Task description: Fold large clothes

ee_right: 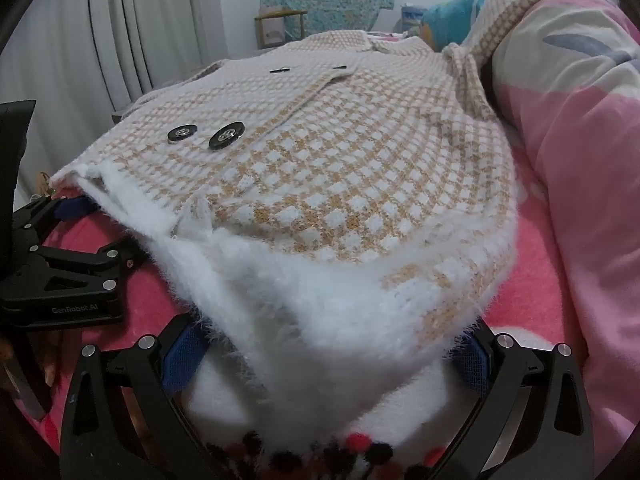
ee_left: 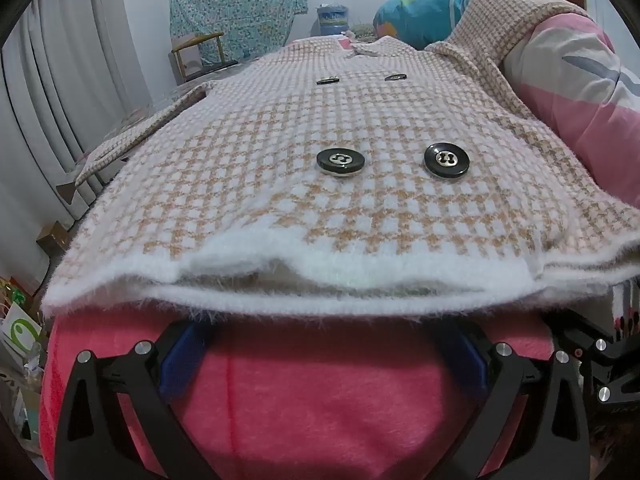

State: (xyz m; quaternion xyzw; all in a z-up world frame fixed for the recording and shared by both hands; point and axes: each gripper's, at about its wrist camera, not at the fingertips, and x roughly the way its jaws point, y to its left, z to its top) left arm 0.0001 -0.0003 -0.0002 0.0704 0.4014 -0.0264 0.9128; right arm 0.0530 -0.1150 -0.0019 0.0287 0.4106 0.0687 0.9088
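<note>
A large beige-and-white checked coat (ee_left: 300, 120) lies flat, front up, on a pink blanket (ee_left: 320, 400). It has black buttons (ee_left: 340, 162) and a fluffy white hem (ee_left: 320, 280). My left gripper (ee_left: 326, 344) stands open at the hem's middle, and its blue pads (ee_left: 186, 360) reach just under the fluffy edge. My right gripper (ee_right: 328, 356) is open too, at the hem's right corner of the coat (ee_right: 340, 160). White fluff (ee_right: 320, 320) lies between its wide jaws, and the pads (ee_right: 182, 356) do not squeeze it. The left gripper (ee_right: 92, 232) shows at the left of the right wrist view.
A rolled pink-and-white quilt (ee_left: 580, 100) lies along the coat's right side, and one sleeve (ee_left: 500, 20) drapes up onto it. The other sleeve (ee_left: 132, 136) hangs off the left edge. Grey curtains (ee_left: 60, 80), a wooden chair (ee_left: 196, 52) and a hanging teal cloth (ee_left: 240, 4) stand behind.
</note>
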